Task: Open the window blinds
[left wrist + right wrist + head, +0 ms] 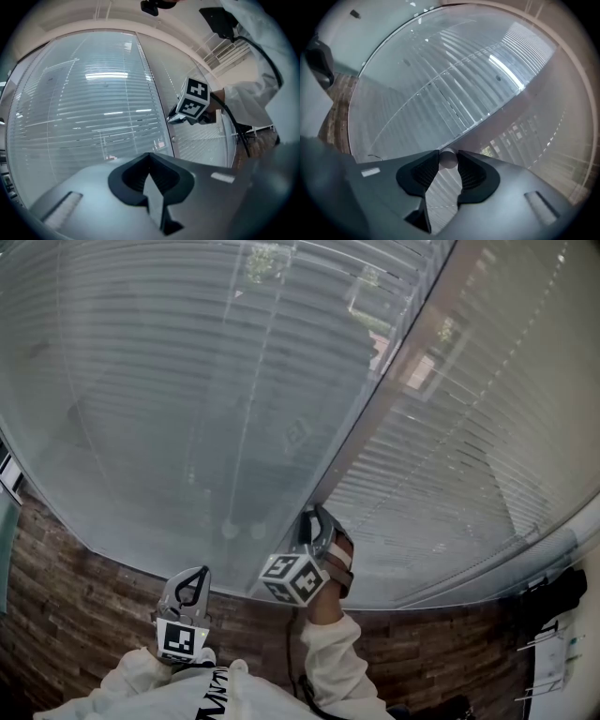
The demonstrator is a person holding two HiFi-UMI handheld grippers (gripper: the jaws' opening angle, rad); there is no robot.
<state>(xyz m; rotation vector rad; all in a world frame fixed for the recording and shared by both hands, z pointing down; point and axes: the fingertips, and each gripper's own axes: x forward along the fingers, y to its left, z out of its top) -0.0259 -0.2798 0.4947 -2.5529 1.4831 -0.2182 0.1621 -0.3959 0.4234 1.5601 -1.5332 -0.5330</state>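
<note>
A: Where is the right gripper point(314, 519)?
B: In the head view it is just past 6 o'clock from the middle. Its tips are up against the post point(398, 381) that parts the two panes of slatted blinds point(178, 409).
A: Is it holding anything?
B: Yes. Its own view shows a small round knob point(448, 159) pinched between the very tips of the jaws, at 12 o'clock of the gap. Both pads touch it, and slats show through the gap below.
A: And the blinds themselves?
B: They fill the glass from 9 round to 3 o'clock above that gripper.
A: The left gripper point(195, 577)?
B: It is at 8 o'clock from the right one, lower in the picture. Its jaws are pressed together and hold nothing.
</note>
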